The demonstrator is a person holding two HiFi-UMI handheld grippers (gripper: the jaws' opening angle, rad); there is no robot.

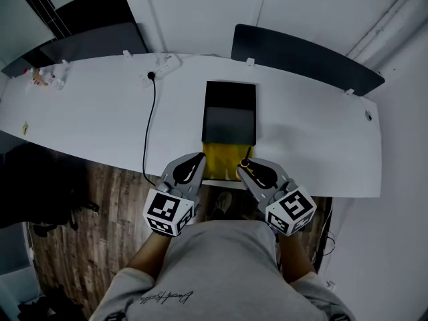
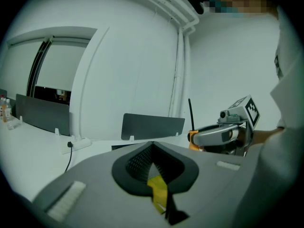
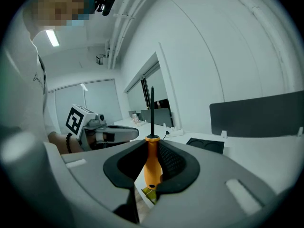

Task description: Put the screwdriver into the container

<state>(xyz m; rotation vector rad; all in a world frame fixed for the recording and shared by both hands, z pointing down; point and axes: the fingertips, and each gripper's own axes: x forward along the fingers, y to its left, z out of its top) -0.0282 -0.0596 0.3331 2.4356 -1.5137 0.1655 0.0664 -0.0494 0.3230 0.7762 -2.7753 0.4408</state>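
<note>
White desk, container at 12 o'clock: right tool, clamped on upright screwdriver, may drop it short if grip slips.

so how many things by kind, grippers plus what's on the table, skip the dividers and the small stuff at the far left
grippers: 2, left gripper and right gripper
screwdriver: 1, held in the right gripper
black container: 1
yellow mat: 1
power strip: 1
total: 6
</note>
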